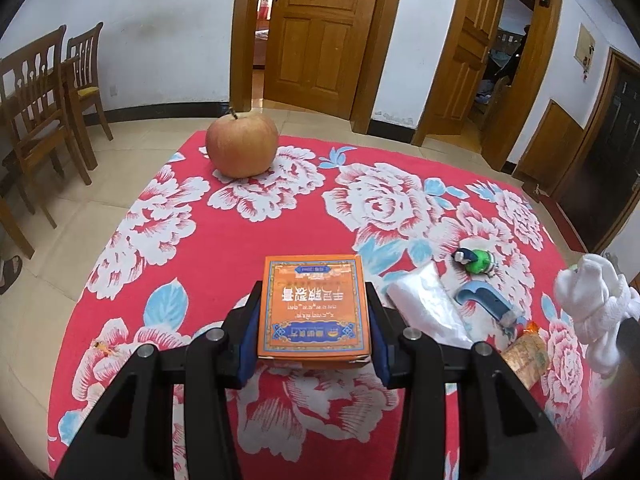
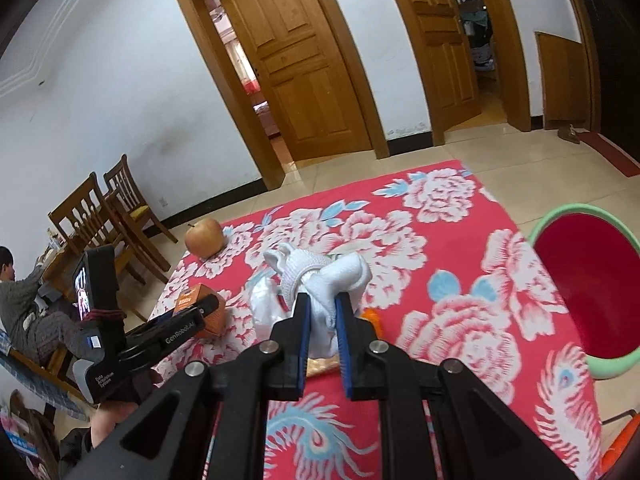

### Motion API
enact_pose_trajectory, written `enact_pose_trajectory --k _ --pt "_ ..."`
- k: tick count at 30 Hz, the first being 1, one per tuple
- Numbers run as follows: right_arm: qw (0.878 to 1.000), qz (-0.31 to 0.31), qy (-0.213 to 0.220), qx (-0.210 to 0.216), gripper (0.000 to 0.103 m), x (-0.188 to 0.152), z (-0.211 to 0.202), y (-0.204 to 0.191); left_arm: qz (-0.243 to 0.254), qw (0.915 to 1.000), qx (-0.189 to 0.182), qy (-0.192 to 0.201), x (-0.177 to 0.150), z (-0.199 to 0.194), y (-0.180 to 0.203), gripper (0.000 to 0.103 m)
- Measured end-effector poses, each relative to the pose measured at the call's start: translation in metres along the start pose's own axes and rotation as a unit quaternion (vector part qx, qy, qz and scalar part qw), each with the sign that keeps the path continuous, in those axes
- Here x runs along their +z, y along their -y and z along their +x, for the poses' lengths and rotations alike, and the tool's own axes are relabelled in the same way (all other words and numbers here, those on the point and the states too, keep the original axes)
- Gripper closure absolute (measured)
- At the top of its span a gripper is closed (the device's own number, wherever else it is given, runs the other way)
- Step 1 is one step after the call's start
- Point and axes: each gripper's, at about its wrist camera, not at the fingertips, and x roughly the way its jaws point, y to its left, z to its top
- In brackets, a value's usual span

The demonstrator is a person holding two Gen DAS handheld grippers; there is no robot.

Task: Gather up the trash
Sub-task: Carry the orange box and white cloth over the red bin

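**White Rag Up, Orange Box Held**

Red flowered cloth covers the tabletop (image 1: 224, 240), with bare room in the middle. A red bin (image 2: 576, 280) with a green rim waits at its right edge. An apple (image 1: 241, 145) sits far back. The left gripper (image 1: 314, 312) has its fingers clamped on the orange box (image 1: 314, 306). The right gripper (image 2: 322, 312) has its fingers squeezed on the white rag (image 2: 320, 272), above the cloth. Carry the rag high over to the bin, then let go.
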Motion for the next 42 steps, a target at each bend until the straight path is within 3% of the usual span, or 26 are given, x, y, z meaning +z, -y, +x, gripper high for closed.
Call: enact_pose_trajectory --k 4,13,26,35,42 --pt "1.0 0.013 0.002 -0.016 0.088 -0.002 -0.008 0.015 0.015 0.9997 0.011 0.018 0.0 -0.008 0.008 0.057" --pt "0.998 0.045 0.017 -0.05 0.088 -0.009 -0.035 0.056 0.033 0.9989 -0.006 0.033 0.001 -0.035 0.027 0.058" --pt "0.991 0.098 0.036 -0.087 0.088 -0.018 -0.068 0.124 0.069 0.9929 -0.096 0.015 -0.002 -0.074 0.094 0.058" --pt "0.983 0.143 0.04 -0.107 0.088 -0.025 -0.081 0.171 0.101 0.987 -0.125 0.006 -0.012 -0.076 0.148 0.058" --pt "0.976 0.16 0.037 -0.141 0.087 -0.027 -0.082 0.204 0.137 0.9774 -0.16 -0.015 -0.021 -0.067 0.193 0.058"
